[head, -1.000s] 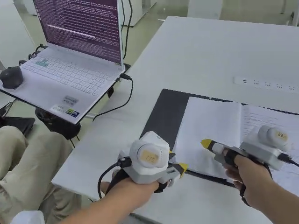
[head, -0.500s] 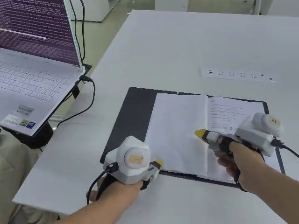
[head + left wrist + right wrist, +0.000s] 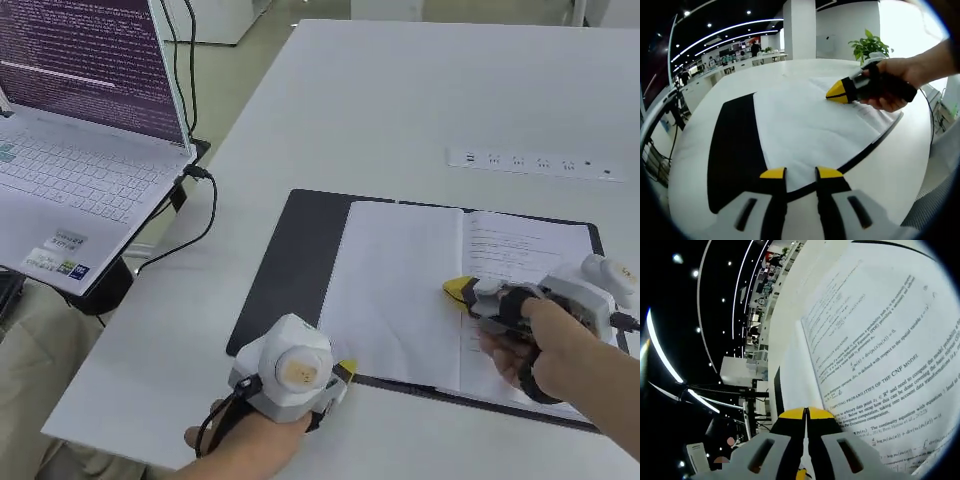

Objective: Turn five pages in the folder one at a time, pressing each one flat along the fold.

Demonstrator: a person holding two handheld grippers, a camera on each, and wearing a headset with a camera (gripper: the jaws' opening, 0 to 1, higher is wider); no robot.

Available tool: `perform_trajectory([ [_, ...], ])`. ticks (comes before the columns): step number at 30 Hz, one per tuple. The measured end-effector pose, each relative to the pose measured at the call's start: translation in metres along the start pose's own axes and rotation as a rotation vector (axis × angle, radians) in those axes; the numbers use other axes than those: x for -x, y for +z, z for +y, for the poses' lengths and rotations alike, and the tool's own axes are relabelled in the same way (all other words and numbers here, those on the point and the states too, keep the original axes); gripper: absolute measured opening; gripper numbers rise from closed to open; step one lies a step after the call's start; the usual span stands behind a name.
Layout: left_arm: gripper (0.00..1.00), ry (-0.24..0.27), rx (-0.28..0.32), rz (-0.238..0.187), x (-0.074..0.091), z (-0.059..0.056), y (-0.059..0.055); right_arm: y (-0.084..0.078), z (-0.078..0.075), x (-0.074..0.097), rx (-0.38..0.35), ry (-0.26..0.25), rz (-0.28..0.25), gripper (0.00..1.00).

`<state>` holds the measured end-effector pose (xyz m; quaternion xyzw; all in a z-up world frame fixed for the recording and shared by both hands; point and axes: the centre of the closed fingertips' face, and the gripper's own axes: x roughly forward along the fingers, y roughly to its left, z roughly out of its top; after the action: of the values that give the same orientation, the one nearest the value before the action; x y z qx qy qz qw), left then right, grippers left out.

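Folder [image 3: 290, 260] is steadied at its near edge by the left gripper [image 3: 343, 371], jaws slightly parted and empty. Its fold is pressed flat by the right gripper [image 3: 458, 290], jaws closed on nothing.

White table [image 3: 400, 90]: work surface, reference for all positions.
Laptop [image 3: 80, 150]: open, off the table's left edge, screen lit with text lines on purple.
Black cable [image 3: 195, 225]: plugged into the laptop side facing the table, hanging along the table's left edge.
Power strip [image 3: 535, 163]: white, flat on the table, far right area.

Head view high above the folder [image 3: 290, 262]; both gripper views low and close across it.
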<state>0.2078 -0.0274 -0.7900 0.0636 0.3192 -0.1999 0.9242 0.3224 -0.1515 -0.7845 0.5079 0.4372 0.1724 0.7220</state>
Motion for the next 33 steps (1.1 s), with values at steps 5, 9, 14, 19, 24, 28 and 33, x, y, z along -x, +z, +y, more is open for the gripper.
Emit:
perform_trajectory([
  [5, 0.21, 0.000, 0.000, -0.001, 0.000, 0.000, -0.001, 0.004, 0.006, -0.005, -0.013, 0.014, 0.011, 0.00],
  [9, 0.21, 0.001, 0.000, -0.003, 0.001, -0.001, 0.000, 0.012, 0.009, -0.010, -0.026, 0.024, 0.005, 0.00],
  [14, 0.21, 0.002, 0.007, -0.006, 0.001, -0.001, 0.000, 0.027, 0.012, -0.015, -0.049, 0.028, -0.016, 0.00],
  [19, 0.21, 0.002, 0.010, -0.011, 0.001, -0.001, 0.000, 0.041, 0.010, -0.022, -0.068, 0.028, -0.027, 0.00],
  [24, 0.21, 0.003, 0.012, -0.012, 0.000, 0.001, -0.001, 0.049, 0.011, -0.028, -0.110, 0.047, -0.045, 0.00],
  [28, 0.21, 0.003, 0.014, -0.015, 0.000, 0.001, -0.002, 0.062, 0.012, -0.034, -0.136, 0.052, -0.074, 0.00],
  [33, 0.21, 0.007, 0.019, -0.017, -0.001, 0.002, -0.002, 0.078, 0.013, -0.043, -0.136, 0.054, -0.095, 0.00],
])
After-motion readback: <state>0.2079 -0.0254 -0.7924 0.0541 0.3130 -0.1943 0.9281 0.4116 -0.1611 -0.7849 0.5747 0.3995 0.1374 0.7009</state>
